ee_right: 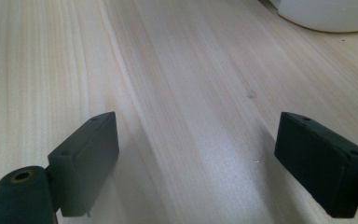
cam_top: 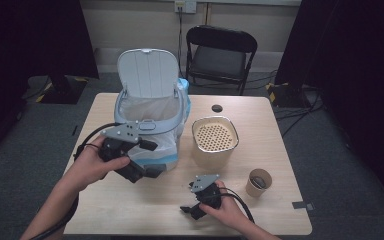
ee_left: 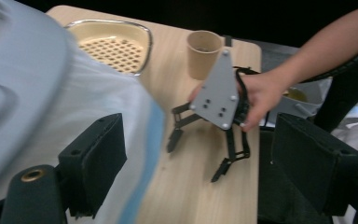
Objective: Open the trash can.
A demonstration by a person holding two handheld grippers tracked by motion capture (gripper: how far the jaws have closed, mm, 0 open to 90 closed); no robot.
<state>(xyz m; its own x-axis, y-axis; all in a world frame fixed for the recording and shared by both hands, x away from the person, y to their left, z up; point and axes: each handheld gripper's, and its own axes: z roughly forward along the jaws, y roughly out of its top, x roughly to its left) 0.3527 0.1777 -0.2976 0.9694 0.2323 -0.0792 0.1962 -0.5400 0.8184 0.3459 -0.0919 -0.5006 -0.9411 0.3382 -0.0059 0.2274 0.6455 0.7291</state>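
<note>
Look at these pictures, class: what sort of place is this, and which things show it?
Probably a staged recording room or lab, not a home kitchen: dark curtains flank a lone wooden table on grey carpet, with a folding chair and floor cables behind it.

A lab-like room: black curtains (cam_top: 25, 35), folding chair (cam_top: 220, 55), wooden table (cam_top: 130, 200).

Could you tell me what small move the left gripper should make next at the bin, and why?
Probably ease the left gripper forward until its open fingers straddle the bag hanging over the bin. It is right beside the bag but grips nothing yet.
</note>
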